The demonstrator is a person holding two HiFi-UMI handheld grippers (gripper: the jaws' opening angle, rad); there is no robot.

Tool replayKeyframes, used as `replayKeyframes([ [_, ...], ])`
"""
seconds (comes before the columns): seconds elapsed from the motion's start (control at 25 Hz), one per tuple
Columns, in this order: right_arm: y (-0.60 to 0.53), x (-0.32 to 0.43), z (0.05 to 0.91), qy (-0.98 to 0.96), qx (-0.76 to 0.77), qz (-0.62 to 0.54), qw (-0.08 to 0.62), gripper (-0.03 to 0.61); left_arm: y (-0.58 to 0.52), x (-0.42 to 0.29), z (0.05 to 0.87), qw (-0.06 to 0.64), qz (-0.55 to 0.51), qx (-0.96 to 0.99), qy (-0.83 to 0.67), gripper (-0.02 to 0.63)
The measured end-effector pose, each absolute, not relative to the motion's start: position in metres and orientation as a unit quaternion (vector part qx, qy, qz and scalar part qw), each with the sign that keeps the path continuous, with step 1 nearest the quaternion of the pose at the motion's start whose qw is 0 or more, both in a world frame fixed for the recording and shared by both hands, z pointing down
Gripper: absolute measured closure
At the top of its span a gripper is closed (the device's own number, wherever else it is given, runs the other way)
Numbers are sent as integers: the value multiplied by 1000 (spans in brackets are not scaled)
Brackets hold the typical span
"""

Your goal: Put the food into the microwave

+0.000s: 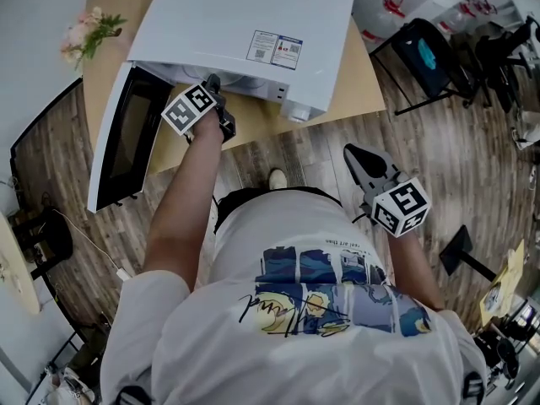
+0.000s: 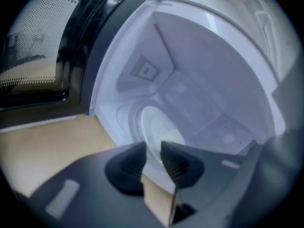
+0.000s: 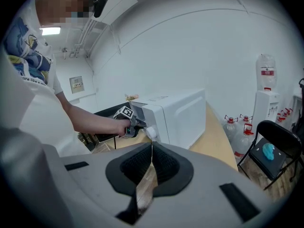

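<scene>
The white microwave (image 1: 245, 32) stands on a wooden table (image 1: 354, 83) with its black-windowed door (image 1: 122, 137) swung open to the left. My left gripper (image 1: 213, 81) reaches into the mouth of the cavity. In the left gripper view its jaws (image 2: 153, 148) stand apart with nothing between them, pointing at a pale round plate (image 2: 156, 125) on the cavity floor (image 2: 123, 122). I cannot make out any food on the plate. My right gripper (image 1: 350, 152) hangs over the wooden floor to the right of the person, and its jaws (image 3: 151, 146) are shut and empty.
A vase of flowers (image 1: 84, 32) stands at the table's far left corner. A black chair (image 1: 426, 53) stands right of the table, with water bottles (image 3: 237, 127) and a water dispenser (image 3: 266, 103) by the wall. The open door juts over the table's left edge.
</scene>
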State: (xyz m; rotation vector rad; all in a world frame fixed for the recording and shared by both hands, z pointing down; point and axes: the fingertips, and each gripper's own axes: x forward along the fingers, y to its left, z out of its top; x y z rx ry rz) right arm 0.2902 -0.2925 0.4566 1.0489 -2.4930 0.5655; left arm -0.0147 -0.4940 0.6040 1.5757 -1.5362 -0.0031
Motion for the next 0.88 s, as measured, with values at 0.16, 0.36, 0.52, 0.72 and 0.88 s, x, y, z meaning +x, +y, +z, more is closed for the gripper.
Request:
replayKeyframes([
  [0.16, -293, 288, 456, -887, 372, 199, 186, 569, -495, -15, 601, 400, 52, 647, -647, 495],
  [0.36, -290, 291, 457, -884, 376, 200, 190, 569, -497, -11, 600, 327, 106, 657, -671, 468],
  [0.52, -287, 291, 457, -882, 382, 200, 191, 569, -498, -7, 602, 297, 135, 666, -670, 453],
  [0.72, -281, 283, 454, -882, 385, 196, 188, 569, -491, -12, 598, 294, 134, 671, -667, 439],
  [0.88, -277, 268, 450, -886, 382, 190, 184, 569, -477, -17, 584, 284, 135, 690, -651, 437],
])
